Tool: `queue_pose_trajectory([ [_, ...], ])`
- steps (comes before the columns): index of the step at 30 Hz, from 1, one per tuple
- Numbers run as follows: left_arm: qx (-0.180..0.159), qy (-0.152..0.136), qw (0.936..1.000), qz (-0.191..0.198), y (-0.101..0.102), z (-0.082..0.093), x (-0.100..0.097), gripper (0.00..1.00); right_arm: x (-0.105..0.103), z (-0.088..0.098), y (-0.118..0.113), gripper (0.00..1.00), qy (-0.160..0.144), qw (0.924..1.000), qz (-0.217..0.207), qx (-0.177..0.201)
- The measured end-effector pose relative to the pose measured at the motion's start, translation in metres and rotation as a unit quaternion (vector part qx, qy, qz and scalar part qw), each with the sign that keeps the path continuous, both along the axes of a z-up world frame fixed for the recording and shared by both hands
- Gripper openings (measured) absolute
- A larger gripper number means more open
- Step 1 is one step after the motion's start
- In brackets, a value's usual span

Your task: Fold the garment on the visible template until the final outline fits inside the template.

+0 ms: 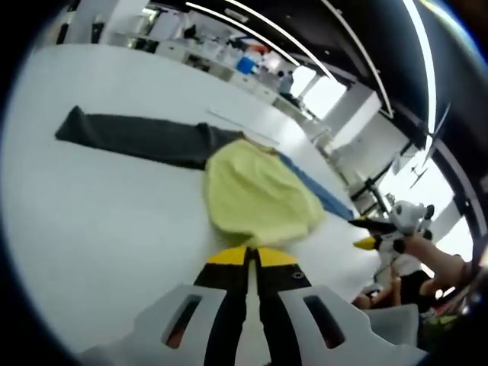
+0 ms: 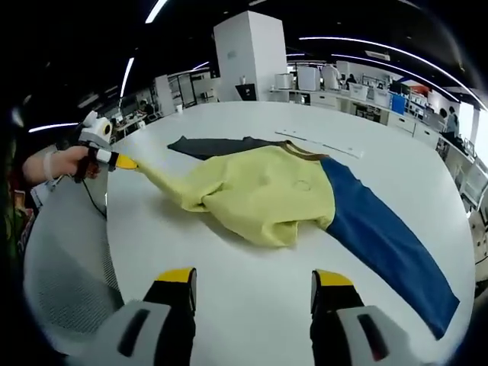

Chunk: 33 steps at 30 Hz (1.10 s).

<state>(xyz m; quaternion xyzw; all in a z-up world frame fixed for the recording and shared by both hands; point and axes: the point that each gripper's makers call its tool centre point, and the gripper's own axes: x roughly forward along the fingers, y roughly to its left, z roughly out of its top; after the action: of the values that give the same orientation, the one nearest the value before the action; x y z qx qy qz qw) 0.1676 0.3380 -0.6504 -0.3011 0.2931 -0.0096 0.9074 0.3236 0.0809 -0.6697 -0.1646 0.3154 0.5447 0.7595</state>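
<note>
Two grippers are working one garment. My right gripper hangs nearest, jaws spread wide and holding nothing above bare white table. Beyond it the garment lies bunched: yellow body, blue sleeve running off to one side, dark sleeve behind. Farther off, my left gripper is closed on a stretched yellow corner at the table's edge; in its own view its jaws sit pressed together. I cannot make out the template. I judge that pulling harder could drag the whole garment toward the edge, or the thin pinch could slip and undo the fold.
</note>
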Motion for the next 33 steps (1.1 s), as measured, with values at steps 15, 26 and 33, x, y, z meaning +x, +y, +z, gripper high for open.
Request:
queue_pose_trajectory([
  [15, -0.017, 0.008, 0.9996, 0.02, -0.003, -0.006, -0.008, 0.0, 0.029, -0.022, 0.03, 0.43, -0.015, 0.9998, -0.003, -0.016],
  [26, -0.024, 0.015, 0.9993, 0.026, -0.001, -0.011, -0.012, 0.0, 0.044, -0.038, 0.042, 0.32, -0.002, 0.9997, 0.006, -0.025],
  [33, -0.029, 0.017, 0.9989, 0.032, -0.001, -0.012, -0.012, 0.0, 0.04, -0.046, 0.047, 0.21, 0.009, 0.9993, 0.021, -0.031],
])
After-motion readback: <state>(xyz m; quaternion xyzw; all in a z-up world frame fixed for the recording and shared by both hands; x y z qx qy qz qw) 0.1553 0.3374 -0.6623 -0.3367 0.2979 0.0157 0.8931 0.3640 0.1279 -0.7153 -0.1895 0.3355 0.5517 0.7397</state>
